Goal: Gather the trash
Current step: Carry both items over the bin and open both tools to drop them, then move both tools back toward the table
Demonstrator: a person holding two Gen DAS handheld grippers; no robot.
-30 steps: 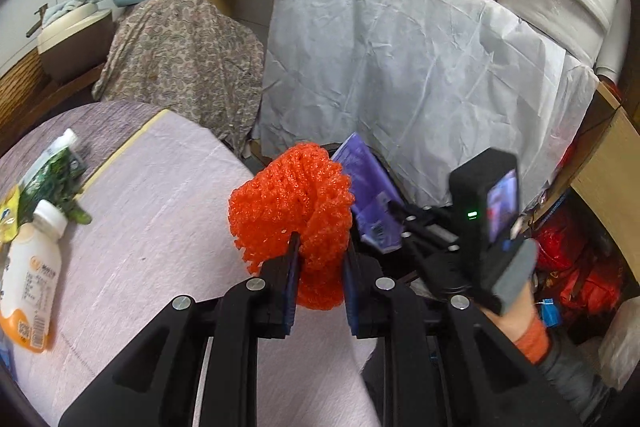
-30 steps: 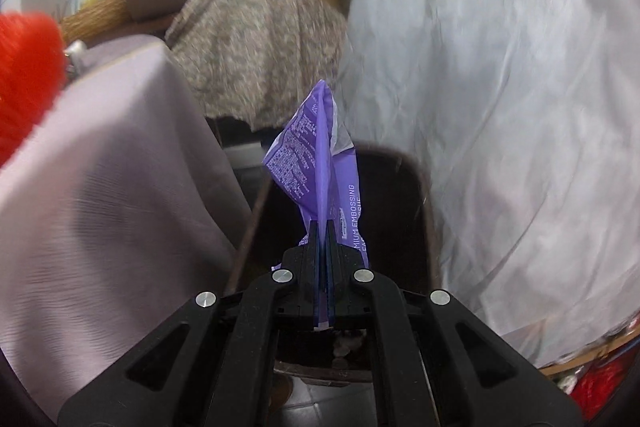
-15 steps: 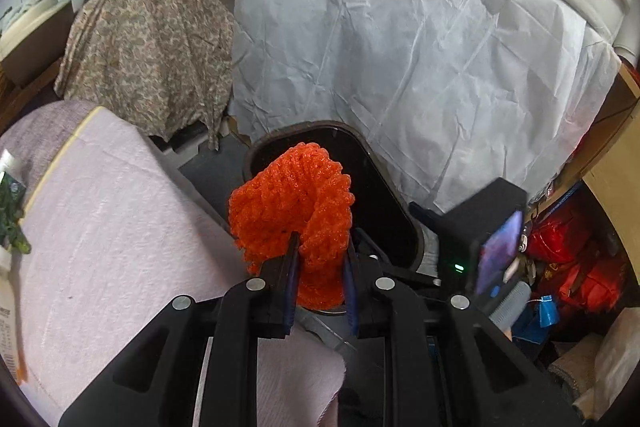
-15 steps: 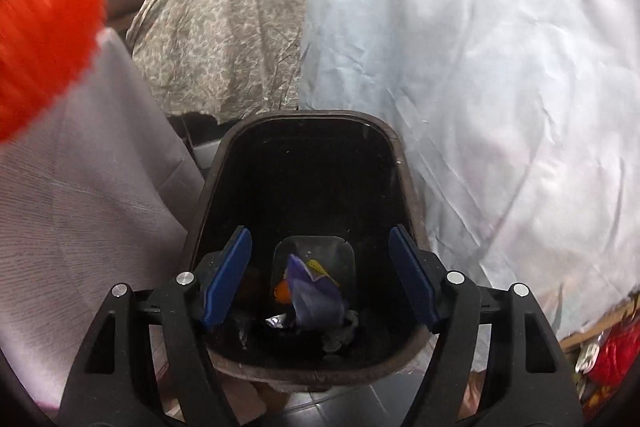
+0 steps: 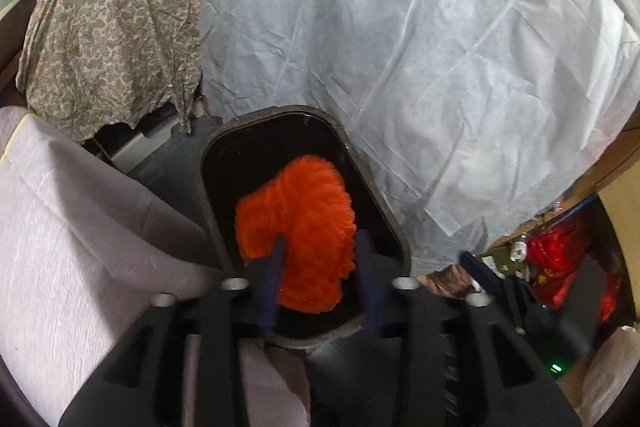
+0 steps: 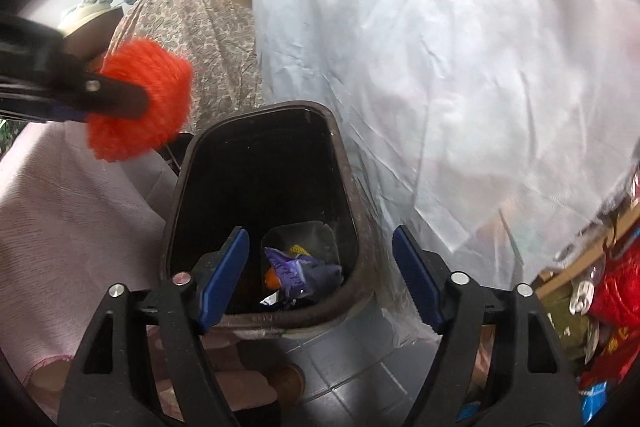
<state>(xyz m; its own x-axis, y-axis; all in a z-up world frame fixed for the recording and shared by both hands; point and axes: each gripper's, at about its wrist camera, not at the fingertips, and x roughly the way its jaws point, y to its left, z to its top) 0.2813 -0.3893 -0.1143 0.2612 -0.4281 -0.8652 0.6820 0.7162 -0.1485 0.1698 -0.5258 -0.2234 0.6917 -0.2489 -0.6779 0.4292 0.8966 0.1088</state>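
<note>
Above one bin (image 5: 372, 187) — one orange net (image 5: 298, 227)

My left gripper (image 5: 318, 269) matte black with 4 silver screws, my right gripper (image 6: 320, 273) black too, blue pads (image 6: 224, 277) lining its fingers, 4 silver screws

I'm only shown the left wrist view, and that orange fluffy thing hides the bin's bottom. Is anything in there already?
Observer: Yes. The right wrist view shows a crumpled purple wrapper on the floor of the dark bin.
Visitor: Is the other gripper carrying something?
Observer: No, the right gripper is open and empty, over the bin's near rim.
Visitor: Is the orange thing inside the bin yet?
Observer: Not yet. From that side the orange mesh net hangs at the left gripper fingertips, above the rim's left edge.
</note>
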